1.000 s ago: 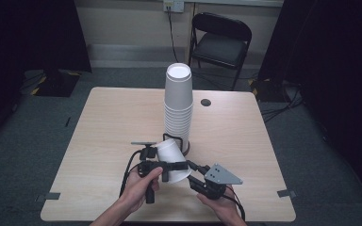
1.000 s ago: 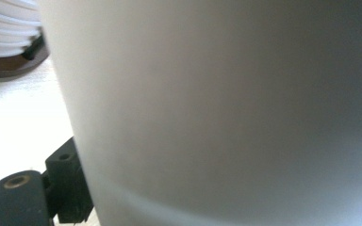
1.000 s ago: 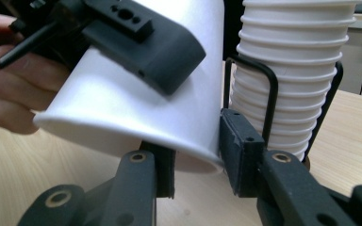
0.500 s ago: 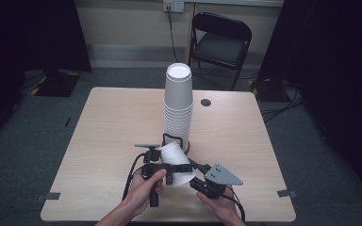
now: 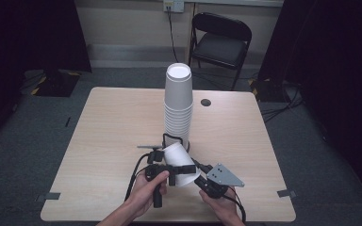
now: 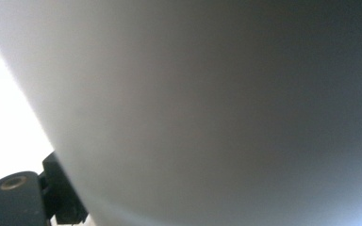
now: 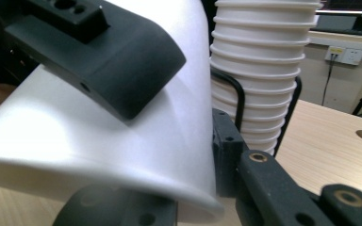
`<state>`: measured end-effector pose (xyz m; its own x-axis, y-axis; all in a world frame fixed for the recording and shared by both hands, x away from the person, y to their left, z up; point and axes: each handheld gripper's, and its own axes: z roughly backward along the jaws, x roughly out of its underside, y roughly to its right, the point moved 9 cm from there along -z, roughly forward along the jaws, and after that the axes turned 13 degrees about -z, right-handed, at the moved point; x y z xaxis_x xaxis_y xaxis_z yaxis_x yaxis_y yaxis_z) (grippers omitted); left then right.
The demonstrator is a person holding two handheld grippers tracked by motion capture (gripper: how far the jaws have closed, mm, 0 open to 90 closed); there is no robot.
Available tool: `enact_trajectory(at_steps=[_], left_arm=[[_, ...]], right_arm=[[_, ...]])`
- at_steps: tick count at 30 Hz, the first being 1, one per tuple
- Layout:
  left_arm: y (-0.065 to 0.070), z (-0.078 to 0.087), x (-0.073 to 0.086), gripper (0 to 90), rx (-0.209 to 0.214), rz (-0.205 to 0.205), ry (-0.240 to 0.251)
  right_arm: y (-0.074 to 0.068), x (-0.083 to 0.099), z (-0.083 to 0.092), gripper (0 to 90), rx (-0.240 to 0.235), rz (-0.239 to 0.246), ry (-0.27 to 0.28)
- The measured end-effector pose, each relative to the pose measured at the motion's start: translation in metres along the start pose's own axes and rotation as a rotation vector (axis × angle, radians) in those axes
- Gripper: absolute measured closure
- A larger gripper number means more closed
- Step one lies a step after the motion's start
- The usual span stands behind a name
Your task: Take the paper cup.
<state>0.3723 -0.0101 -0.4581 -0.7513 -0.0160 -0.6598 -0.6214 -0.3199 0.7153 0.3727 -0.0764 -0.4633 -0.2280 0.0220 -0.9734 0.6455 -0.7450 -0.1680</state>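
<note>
You hold a single white paper cup, tilted on its side, low over the near part of the surface, just in front of the tall stack of cups. It is plain and smooth, with a rolled rim. Your left tool has its jaws around the cup body, and they have just been opening. Your right tool clamps the cup rim; its jaws have just been closing. Compared with a second ago, the cup is turned more to the right.
</note>
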Motion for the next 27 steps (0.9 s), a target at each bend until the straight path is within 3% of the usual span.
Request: enact_trajectory(at_steps=[5,13,21,27], left_arm=[[-0.007,0.004,-0.006,7.8,-0.027,-0.023,0.014],[-0.014,0.011,-0.012,6.6,-0.035,-0.041,0.026],[-0.029,0.032,-0.027,6.7,-0.076,-0.039,0.082],[-0.034,0.044,-0.038,15.3,-0.106,-0.06,0.132]], right_arm=[[0.002,0.0,0.001,86.1,-0.009,-0.012,-0.014],[0.0,0.003,0.0,86.5,-0.016,-0.018,-0.046],[-0.003,0.004,0.0,86.6,-0.043,-0.019,-0.076],[-0.002,0.005,0.001,86.5,-0.047,-0.042,-0.091]])
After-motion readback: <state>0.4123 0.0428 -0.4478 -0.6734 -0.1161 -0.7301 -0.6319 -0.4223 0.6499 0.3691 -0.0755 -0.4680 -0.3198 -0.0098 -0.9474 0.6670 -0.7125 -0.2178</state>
